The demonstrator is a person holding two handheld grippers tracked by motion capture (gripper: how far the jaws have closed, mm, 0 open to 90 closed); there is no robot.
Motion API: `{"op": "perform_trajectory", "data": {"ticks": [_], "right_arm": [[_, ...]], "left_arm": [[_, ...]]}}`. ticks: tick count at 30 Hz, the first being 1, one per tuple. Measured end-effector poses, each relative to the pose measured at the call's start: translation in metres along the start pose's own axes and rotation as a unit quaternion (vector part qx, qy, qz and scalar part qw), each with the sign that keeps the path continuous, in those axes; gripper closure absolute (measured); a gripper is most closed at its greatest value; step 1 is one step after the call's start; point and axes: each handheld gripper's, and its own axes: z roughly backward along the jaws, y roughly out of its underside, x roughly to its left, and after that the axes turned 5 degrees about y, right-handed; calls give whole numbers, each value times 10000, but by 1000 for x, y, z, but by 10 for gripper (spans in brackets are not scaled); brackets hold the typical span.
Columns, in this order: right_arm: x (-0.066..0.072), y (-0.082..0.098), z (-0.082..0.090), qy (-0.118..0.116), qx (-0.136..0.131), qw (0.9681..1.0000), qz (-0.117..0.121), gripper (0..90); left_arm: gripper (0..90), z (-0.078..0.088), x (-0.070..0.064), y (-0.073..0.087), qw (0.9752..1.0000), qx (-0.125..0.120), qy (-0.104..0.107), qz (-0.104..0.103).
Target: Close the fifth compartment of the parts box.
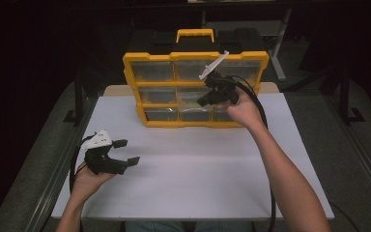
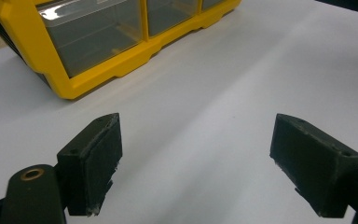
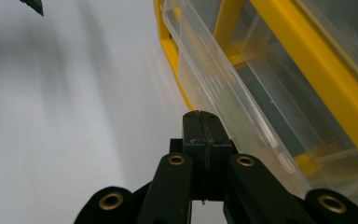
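Note:
A yellow parts organizer (image 1: 195, 56) with several clear drawers stands upright at the back of the white table (image 1: 198, 169). My right gripper (image 1: 204, 101) is held against its front, in the middle row right of centre. In the right gripper view its jaws (image 3: 199, 116) are shut pad to pad, with the tip beside the rim of a clear drawer (image 3: 223, 88) that juts out of the yellow frame (image 3: 307, 56). I see nothing between the pads. My left gripper (image 1: 127, 152) hovers open over the table's front left, with bare table between its fingers (image 2: 196, 135) and the organizer's lower corner (image 2: 74, 86) ahead.
A black case with a yellow handle (image 1: 194, 35) sits behind the organizer. The table's edges run close on the left and front, with dark floor and metal frame legs (image 1: 278, 58) around it. A black cable (image 1: 270, 183) trails from the right gripper along the forearm.

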Motion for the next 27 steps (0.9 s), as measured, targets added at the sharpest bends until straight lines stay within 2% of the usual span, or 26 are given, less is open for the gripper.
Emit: {"op": "perform_trajectory", "data": {"ticks": [27], "right_arm": [[-6,-6,-7,283,22,9996,-32,887]], "left_arm": [[163,1,1,0,10000,19,-13,-1]]}}
